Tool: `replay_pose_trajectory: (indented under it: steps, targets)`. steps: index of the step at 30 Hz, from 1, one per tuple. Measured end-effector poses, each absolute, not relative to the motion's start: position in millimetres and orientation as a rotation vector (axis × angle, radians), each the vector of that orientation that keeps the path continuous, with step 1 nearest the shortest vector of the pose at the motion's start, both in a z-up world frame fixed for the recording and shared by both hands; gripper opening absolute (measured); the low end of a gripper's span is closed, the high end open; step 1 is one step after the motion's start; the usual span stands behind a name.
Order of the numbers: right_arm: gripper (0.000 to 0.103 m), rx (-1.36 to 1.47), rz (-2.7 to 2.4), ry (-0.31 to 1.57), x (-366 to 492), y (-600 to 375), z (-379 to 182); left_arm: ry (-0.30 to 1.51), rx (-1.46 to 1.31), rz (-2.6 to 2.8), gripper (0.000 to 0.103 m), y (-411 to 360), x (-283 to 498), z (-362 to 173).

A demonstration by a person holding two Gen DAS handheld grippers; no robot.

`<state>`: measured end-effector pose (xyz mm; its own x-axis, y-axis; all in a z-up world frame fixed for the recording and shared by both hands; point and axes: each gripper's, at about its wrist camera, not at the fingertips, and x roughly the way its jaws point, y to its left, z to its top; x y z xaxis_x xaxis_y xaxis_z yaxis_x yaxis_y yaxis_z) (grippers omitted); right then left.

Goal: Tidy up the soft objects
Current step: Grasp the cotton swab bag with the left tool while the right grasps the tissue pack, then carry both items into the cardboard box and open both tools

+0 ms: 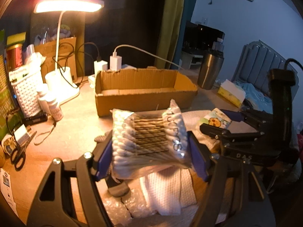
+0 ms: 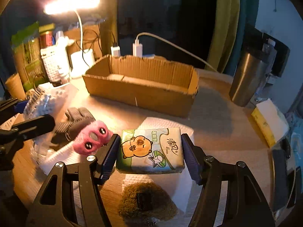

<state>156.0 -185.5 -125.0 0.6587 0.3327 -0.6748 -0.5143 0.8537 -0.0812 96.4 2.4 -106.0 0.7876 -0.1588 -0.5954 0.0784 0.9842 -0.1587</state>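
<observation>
Cotton swabs [image 1: 149,141] sit pinched between the pads of our left gripper [image 1: 151,151], lifted clear of the white towel [image 1: 166,191] so the bag can travel to the open cardboard box [image 1: 144,92] just ahead. Our right gripper [image 2: 150,151] closes snugly on the tissue pack [image 2: 151,151], held level above the paper towel [image 2: 166,185]. We judge both loads box-bound, while the pink plush [image 2: 90,140] and grey glove [image 2: 75,121] wait on the table.

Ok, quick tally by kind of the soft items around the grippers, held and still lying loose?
Clear bag of cotton swabs, held in left gripper: 1
Cartoon-printed tissue pack, held in right gripper: 1
Grey knit glove: 1
Pink fuzzy toy with black eyes: 1
Olive-brown fuzzy item: 1
White textured paper towel: 1
Total: 6
</observation>
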Motion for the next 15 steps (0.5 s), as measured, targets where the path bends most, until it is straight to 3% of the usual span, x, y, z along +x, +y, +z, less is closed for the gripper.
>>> replay_pose_trajectory:
  steps: [15]
  targets:
    - [0.068,-0.210,0.511,0.603,171,-198,-78,0.586,-0.089,-0.107,0.073,-6,123,-72]
